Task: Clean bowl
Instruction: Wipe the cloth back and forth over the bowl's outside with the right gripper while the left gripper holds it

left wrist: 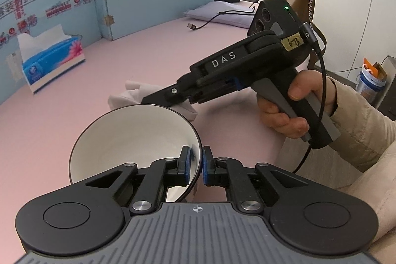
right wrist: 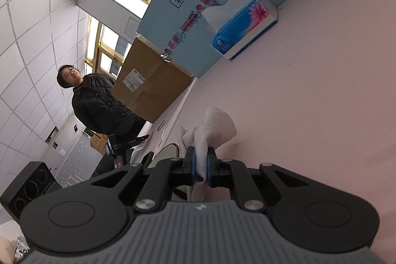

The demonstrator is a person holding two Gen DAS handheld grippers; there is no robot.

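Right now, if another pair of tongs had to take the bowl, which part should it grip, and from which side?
Probably the thin rim, as the left tongs do now: one pad inside the white wall, one outside. The bowl is tilted with its opening facing away from them, so its far rim is free. The right tongs, holding the tissue, sit beyond that edge, so come from the far left.

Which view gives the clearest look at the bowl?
The left wrist view: the bowl fills the centre, white inside with a dark rim, its wall pinched by the left tongs. The right wrist view shows only a sliver of its rim behind the right tongs holding the tissue.
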